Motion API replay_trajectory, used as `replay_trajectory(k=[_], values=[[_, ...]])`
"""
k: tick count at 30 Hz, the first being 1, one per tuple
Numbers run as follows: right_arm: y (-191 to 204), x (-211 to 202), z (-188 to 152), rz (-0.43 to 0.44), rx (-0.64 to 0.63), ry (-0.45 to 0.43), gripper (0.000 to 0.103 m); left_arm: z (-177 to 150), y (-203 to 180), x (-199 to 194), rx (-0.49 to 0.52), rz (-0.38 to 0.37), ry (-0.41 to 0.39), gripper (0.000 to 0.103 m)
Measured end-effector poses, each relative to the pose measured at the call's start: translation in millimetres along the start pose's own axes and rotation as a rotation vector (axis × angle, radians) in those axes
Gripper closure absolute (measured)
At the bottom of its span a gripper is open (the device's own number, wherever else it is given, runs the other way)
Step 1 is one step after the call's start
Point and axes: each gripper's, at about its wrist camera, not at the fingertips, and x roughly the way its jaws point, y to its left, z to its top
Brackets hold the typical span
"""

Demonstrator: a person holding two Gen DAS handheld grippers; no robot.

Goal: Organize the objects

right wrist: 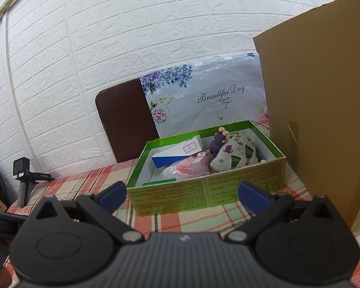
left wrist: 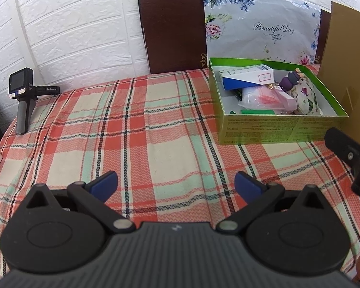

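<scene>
A green box [left wrist: 283, 127] stands on the plaid tablecloth [left wrist: 136, 129] at the right, also in the right wrist view [right wrist: 204, 196]. It holds a white-and-blue carton [left wrist: 247, 78], a purple figurine [left wrist: 291, 79], a patterned fabric pouch [left wrist: 306, 98] and a pink plastic packet [left wrist: 268, 99]. My left gripper [left wrist: 176, 183] is open and empty above bare cloth, left of and nearer than the box. My right gripper [right wrist: 183, 193] is open and empty just in front of the box's near wall; part of it shows in the left wrist view [left wrist: 348, 158].
A tall cardboard box [right wrist: 324, 110] stands right of the green box. A brown board [left wrist: 172, 28] and a floral "Beautiful Day" bag [left wrist: 261, 26] lean on the white brick wall. A small camera on a handle [left wrist: 21, 96] stands at the table's far left.
</scene>
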Motion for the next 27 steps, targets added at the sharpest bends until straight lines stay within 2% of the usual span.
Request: replay_trajectory(k=[27], values=[[-1.0, 0.0, -3.7, -0.008, 0.014, 0.004, 0.000, -2.3, 1.6, 0.8, -0.011, -0.009, 0.004, 0.000]])
